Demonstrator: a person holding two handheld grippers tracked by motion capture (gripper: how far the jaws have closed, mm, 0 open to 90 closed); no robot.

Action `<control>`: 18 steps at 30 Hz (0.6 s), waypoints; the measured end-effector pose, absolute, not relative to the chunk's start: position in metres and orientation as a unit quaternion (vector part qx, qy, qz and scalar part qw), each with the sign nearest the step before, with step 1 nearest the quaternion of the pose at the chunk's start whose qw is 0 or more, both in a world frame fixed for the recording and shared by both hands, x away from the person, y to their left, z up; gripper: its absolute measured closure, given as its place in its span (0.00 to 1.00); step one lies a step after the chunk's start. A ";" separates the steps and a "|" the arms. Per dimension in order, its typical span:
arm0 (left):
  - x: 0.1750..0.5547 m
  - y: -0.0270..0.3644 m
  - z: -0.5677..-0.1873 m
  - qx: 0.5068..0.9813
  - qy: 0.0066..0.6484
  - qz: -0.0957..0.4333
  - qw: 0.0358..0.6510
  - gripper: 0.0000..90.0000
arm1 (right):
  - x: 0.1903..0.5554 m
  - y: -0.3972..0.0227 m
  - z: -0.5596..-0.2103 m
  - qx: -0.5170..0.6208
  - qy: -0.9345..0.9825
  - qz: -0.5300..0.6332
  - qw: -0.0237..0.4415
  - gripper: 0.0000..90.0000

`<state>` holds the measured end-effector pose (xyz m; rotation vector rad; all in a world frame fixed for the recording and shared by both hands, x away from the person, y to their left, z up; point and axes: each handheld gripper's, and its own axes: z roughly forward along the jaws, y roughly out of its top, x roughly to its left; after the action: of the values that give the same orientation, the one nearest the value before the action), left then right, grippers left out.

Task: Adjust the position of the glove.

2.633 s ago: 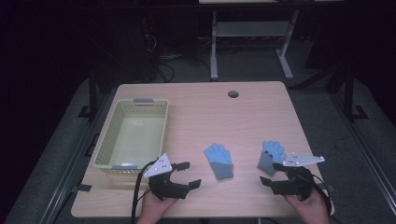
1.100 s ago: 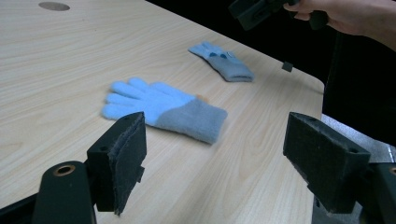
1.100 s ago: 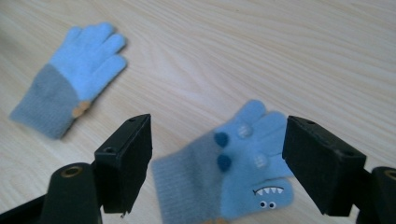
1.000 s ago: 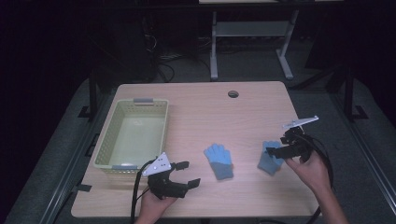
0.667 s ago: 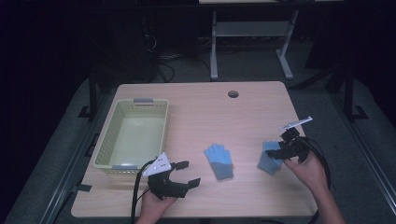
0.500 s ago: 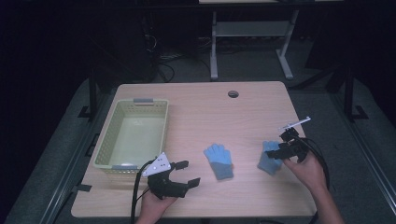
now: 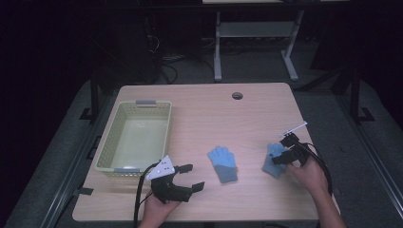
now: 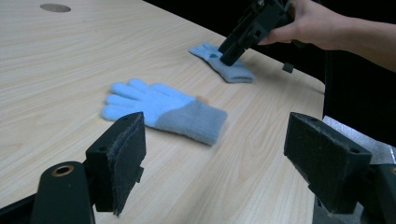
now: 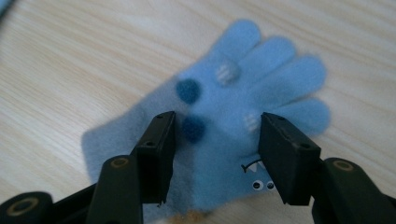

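A wooden table [image 7: 199,109] is seen bearing a pale green basket [image 7: 109,147] at its left. Two blue gloves are laid flat: one glove [image 7: 223,164] mid-table, the right glove [image 7: 273,159] near the edge. The left gripper [image 7: 187,176] is held wide open, empty. The right gripper [image 9: 215,156], jaws just closing, is set astride the right glove, not yet pinching.
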<state>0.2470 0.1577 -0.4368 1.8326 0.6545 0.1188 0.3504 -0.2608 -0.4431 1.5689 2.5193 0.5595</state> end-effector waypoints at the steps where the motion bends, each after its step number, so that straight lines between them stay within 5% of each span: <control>1: 0.247 0.158 -0.437 0.778 0.279 0.050 0.561 0.23 | 0.351 -0.261 -0.444 0.517 0.835 0.180 0.062 0.52; 6: 0.246 0.157 -0.437 0.775 0.282 0.048 0.564 0.23 | 0.351 -0.258 -0.446 0.514 0.836 0.175 0.071 0.54; 18: 0.247 0.157 -0.436 0.776 0.281 0.050 0.563 0.23 | 0.349 -0.255 -0.444 0.506 0.842 0.174 0.071 0.78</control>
<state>0.2467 0.1574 -0.4362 1.8260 0.6621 0.1166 0.3492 -0.2550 -0.4439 1.5200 2.5318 0.5230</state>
